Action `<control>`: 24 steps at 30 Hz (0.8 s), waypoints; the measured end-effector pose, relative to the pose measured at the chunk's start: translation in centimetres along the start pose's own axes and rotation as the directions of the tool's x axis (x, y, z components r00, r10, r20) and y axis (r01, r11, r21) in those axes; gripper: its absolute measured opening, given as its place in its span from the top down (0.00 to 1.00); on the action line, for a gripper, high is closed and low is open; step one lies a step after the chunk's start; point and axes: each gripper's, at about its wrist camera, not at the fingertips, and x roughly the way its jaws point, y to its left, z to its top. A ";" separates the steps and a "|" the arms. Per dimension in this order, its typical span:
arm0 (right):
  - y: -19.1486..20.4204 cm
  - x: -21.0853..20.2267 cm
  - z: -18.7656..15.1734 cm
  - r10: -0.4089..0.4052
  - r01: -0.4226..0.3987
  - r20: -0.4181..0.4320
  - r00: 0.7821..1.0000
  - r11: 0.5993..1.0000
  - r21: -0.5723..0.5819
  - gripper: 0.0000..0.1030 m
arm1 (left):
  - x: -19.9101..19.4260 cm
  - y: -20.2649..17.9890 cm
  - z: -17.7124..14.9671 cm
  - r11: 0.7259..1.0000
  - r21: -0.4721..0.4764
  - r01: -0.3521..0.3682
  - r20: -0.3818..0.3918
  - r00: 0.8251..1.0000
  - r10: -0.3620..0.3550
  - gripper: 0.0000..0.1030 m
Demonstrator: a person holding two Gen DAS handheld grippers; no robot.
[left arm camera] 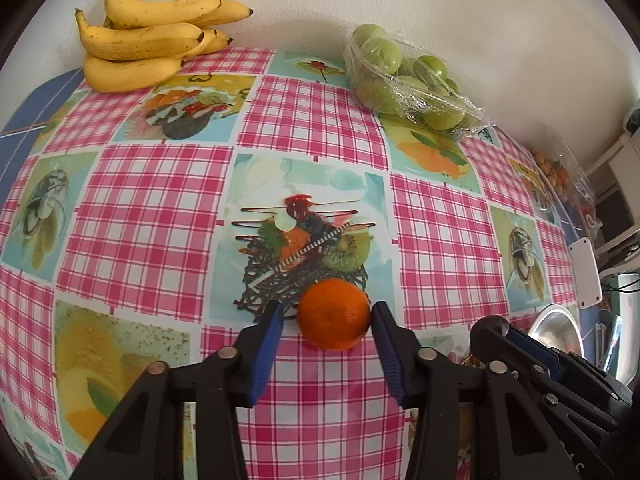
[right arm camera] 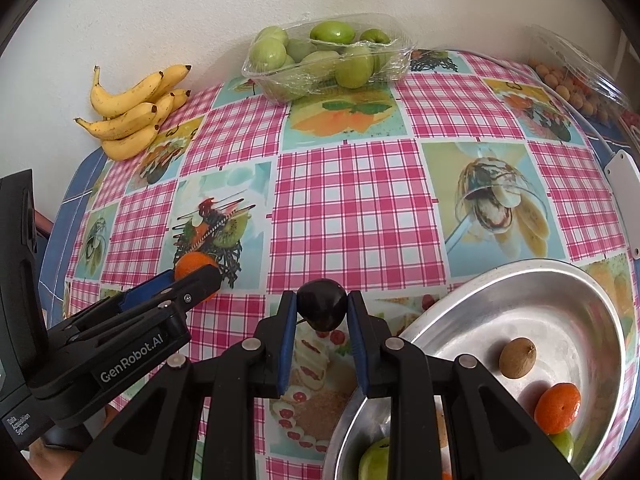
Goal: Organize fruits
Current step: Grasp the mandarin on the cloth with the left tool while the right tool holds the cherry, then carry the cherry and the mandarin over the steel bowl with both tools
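A tangerine sits on the tablecloth between the fingertips of my left gripper; the right pad touches it, the left pad stands a small gap away. It also shows in the right wrist view. My right gripper is shut on a dark plum, held above the cloth just left of a metal bowl. The bowl holds a brown fruit, a tangerine and green fruits.
A bunch of bananas lies at the back left by the wall. A clear tray of green fruits stands at the back. A bag of small brown fruits and a white box lie at the right edge.
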 end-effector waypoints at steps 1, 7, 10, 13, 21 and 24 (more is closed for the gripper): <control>0.0 0.0 0.0 0.001 -0.001 0.001 1.000 1.000 0.001 0.74 | -0.1 0.0 0.0 1.000 -0.002 0.006 0.002 1.000 -0.006 0.61; -0.1 -0.2 0.0 0.002 -0.002 0.001 1.000 1.000 0.005 0.74 | -0.4 -0.1 0.1 1.000 0.009 -0.002 0.003 1.000 0.002 0.61; -0.1 -0.2 0.0 0.003 -0.003 0.000 1.000 1.000 0.006 0.74 | -0.8 0.1 0.1 1.000 0.005 -0.006 0.005 1.000 0.006 0.61; -0.1 -0.2 -0.2 0.003 -0.003 -0.005 1.000 1.000 0.010 0.74 | -1.2 0.4 0.1 1.000 -0.007 -0.012 0.008 1.000 0.012 0.61; 0.0 -1.1 -0.5 -0.003 0.003 -0.007 1.000 1.000 0.006 0.74 | -2.2 1.6 -0.4 0.999 -0.042 -0.030 -0.005 1.000 0.030 0.61; 0.2 -1.6 -0.7 -0.006 0.006 -0.003 1.000 1.000 -0.002 0.74 | -2.9 2.0 -0.6 0.997 -0.058 -0.042 -0.006 0.999 0.041 0.61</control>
